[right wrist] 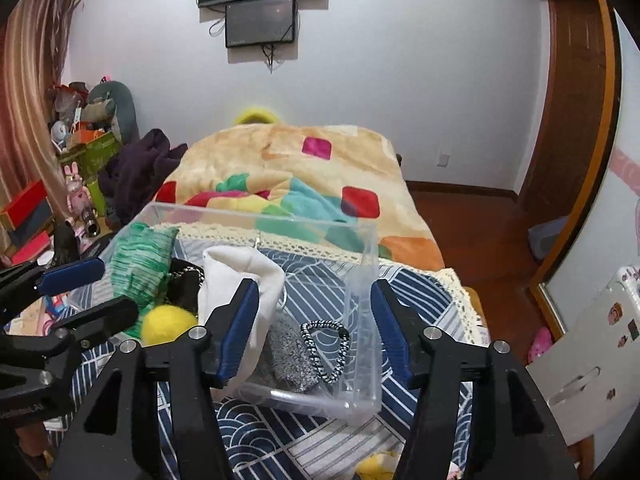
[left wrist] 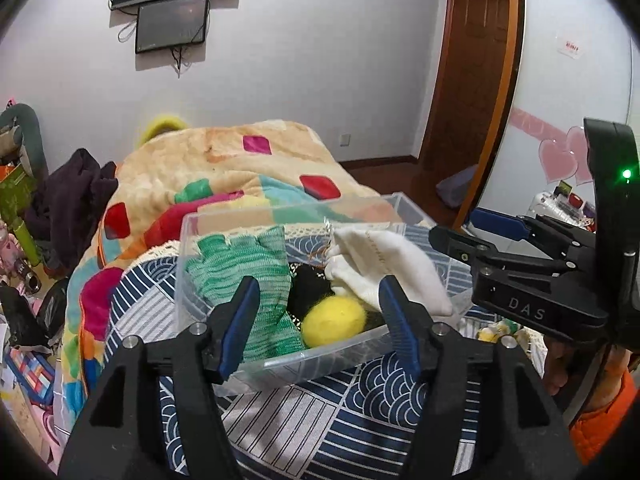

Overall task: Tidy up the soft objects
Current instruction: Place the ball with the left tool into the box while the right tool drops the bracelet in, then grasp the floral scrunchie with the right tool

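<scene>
A clear plastic box (left wrist: 224,220) (right wrist: 368,264) sits on a blue patterned cloth. In it lie a green knit piece (left wrist: 240,264) (right wrist: 140,260), a white cloth (left wrist: 396,268) (right wrist: 240,268), a yellow felt ball (left wrist: 334,320) (right wrist: 168,322), a dark item (left wrist: 308,288), a grey knit piece (right wrist: 286,356) and a black-and-white braided band (right wrist: 326,350). My left gripper (left wrist: 318,322) is open and empty just before the box's near wall. My right gripper (right wrist: 314,324) is open and empty over the box's right end; it shows at the right in the left wrist view (left wrist: 460,228).
The blue patterned cloth (left wrist: 320,420) (right wrist: 280,440) covers the surface under the box. Behind it lies a colourful blanket (left wrist: 224,172) (right wrist: 320,176) on a bed. Cluttered boxes and toys (right wrist: 80,168) stand at the left. A wooden door (left wrist: 472,60) is at the right.
</scene>
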Available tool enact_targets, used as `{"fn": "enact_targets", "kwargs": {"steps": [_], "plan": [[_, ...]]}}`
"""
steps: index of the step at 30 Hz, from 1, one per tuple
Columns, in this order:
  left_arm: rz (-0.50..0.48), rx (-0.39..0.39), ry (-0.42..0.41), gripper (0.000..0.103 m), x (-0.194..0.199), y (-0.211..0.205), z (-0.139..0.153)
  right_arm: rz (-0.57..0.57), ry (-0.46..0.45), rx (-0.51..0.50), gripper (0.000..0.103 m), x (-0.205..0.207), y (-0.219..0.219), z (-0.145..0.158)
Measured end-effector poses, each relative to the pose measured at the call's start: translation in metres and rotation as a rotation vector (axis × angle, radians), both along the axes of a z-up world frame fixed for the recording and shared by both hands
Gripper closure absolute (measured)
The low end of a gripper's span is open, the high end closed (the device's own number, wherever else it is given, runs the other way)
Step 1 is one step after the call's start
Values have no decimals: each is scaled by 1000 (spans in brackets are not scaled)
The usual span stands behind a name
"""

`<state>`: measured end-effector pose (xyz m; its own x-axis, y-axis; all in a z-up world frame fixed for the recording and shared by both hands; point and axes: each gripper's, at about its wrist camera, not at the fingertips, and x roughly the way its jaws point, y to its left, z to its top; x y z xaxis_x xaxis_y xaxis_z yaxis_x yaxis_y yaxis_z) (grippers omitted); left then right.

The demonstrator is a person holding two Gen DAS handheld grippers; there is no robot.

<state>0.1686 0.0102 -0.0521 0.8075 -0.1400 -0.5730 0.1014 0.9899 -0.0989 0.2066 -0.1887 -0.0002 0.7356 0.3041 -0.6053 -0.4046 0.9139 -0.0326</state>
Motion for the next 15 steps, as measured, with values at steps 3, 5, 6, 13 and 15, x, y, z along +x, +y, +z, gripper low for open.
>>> {"fn": "enact_targets", "kwargs": {"steps": [3,5,6,13,15], "plan": [[5,-17,-26,33,-11,2,9,-4,-31,-5,42,-8,-3,7],[2,-31,-37,29,-17,2,12,-4,-51,-2,38,-15,-7,11],[-2,-40,-40,28,-21,2,14,-4,-64,-1,38,-19,-10,14],[-47,-49,-30,27,-38,-13,9,-33,-87,-33,35,-44,-34,8],[-60,-46,-18,27,-40,-20,4,-48,-78,-54,35,-49,-43,1]]}}
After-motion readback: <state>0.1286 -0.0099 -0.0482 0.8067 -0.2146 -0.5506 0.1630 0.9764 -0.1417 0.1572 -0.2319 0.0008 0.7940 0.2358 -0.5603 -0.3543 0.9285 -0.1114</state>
